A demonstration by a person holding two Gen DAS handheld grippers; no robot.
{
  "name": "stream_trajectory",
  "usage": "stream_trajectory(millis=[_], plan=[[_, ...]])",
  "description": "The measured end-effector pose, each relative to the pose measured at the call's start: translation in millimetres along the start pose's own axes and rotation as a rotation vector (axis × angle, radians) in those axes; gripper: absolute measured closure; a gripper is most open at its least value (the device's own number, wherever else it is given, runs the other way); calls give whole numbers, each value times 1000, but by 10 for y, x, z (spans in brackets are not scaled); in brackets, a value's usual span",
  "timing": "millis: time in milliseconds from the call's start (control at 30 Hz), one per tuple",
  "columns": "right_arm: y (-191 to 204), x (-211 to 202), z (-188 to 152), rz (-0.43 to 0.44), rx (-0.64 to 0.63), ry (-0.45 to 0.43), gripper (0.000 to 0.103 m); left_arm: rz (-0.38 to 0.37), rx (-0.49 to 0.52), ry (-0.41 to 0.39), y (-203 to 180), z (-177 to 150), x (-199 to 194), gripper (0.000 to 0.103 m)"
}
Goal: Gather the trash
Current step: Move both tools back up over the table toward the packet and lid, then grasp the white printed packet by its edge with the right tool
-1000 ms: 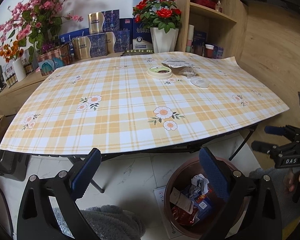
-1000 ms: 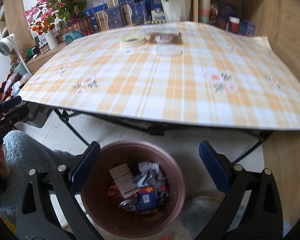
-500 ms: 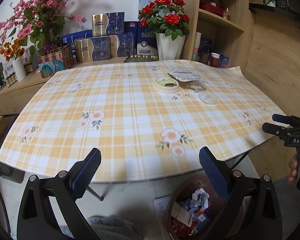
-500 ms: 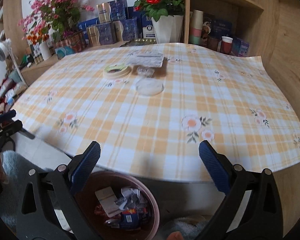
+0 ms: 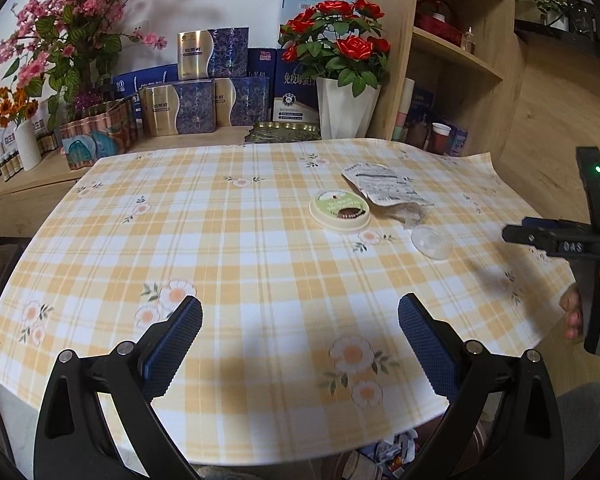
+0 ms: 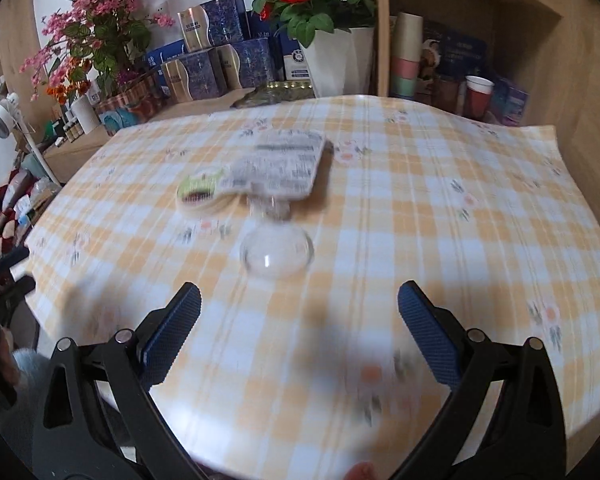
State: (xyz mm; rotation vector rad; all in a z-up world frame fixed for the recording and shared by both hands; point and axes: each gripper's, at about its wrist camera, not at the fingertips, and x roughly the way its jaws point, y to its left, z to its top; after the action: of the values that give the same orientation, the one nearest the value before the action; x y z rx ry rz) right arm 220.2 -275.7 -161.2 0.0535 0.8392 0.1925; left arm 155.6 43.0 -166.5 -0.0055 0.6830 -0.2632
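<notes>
Trash sits together past the middle of the table [image 5: 228,248]: a clear plastic lid [image 6: 277,251] nearest my right gripper [image 6: 299,312], a crumpled wrapper [image 5: 384,184] behind it, and a round green-topped tub [image 5: 339,211] beside that. Both grippers hang released and empty, the left gripper [image 5: 300,320] over the near edge. I judge the lid comes first; being thin and flat, I should pinch its rim from the side, low and slow.
</notes>
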Motion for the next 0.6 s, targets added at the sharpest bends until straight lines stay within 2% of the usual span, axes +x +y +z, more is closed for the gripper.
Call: stream_trajectory(millis=[100, 200, 333, 467, 567, 600], plan=[[-52, 322, 323, 20, 6, 15, 6, 1, -9, 1, 35, 127, 157, 7], [-132, 755, 623, 50, 34, 67, 6, 9, -11, -4, 75, 242, 300, 7], [-236, 1306, 884, 100, 109, 138, 6, 16, -14, -5, 142, 360, 469, 7], [-301, 1669, 1024, 162, 178, 180, 7, 20, -19, 2, 211, 413, 595, 7], [-336, 1855, 1073, 211, 223, 219, 20, 18, -27, 14, 256, 437, 688, 7], [-344, 1893, 1096, 235, 237, 212, 19, 17, -30, 17, 266, 442, 718, 7]])
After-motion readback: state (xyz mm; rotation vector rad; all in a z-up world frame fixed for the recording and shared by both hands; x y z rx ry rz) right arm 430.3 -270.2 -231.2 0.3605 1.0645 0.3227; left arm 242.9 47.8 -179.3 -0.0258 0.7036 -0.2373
